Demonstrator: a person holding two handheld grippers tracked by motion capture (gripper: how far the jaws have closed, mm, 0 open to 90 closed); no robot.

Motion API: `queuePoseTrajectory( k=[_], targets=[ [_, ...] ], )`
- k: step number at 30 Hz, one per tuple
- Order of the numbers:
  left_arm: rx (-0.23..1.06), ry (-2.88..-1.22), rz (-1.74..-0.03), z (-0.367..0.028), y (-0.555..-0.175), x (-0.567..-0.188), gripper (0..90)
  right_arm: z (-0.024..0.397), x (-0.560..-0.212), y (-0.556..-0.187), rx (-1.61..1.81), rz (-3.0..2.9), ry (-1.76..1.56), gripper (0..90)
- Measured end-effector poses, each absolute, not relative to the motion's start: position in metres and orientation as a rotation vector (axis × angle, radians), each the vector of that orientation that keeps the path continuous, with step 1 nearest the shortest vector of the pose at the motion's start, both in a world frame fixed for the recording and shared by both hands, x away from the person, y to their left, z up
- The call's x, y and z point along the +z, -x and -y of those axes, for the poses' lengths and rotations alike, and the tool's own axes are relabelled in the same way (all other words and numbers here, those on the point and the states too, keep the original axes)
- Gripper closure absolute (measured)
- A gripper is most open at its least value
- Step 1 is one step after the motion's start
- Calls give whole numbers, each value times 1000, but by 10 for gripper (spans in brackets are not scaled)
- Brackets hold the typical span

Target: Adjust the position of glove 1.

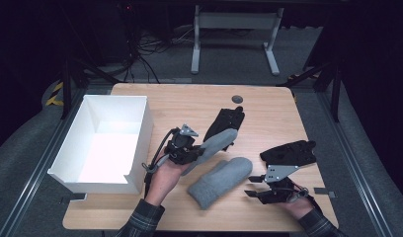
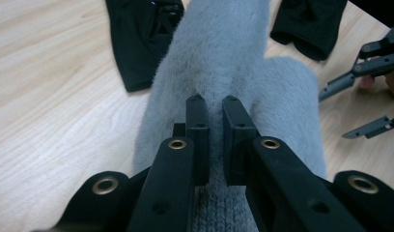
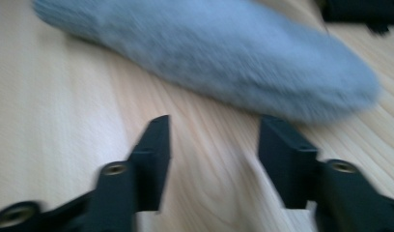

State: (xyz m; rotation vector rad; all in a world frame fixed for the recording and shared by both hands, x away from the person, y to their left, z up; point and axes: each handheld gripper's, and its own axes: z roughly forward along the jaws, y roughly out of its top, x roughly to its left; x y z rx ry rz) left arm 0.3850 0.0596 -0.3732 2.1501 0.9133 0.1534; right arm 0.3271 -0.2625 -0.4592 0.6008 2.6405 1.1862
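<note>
My left gripper (image 1: pixel 201 150) is shut on the cuff of a grey fleece mitten (image 1: pixel 218 140), holding it off the table. In the left gripper view the jaws (image 2: pixel 214 107) pinch the mitten (image 2: pixel 219 53) with only a narrow gap between them. A second grey mitten (image 1: pixel 220 180) lies flat on the wooden table (image 1: pixel 160 101), just below the held one. My right gripper (image 1: pixel 250 186) stands open near the front right, pointing at that mitten (image 3: pixel 209 58). Nothing lies between its jaws (image 3: pixel 212 133).
An open white box (image 1: pixel 103 143) stands at the table's left edge. One black glove (image 1: pixel 225 121) lies behind the held mitten, and another (image 1: pixel 289 153) lies just beyond the right gripper. A round grommet (image 1: pixel 237 98) sits near the far edge.
</note>
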Motion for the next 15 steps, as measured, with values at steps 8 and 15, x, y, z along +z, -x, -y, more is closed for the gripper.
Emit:
queuePoseTrajectory(
  k=[8,15],
  targets=[
    [135,-2160,-917,-52,-376,-377,842,231,-458,-328,1231,-2715,-516,900],
    [116,-2177,-899,-41,-367,-378,842,212,-463,-334,1265,-2755,-501,900]
  ],
)
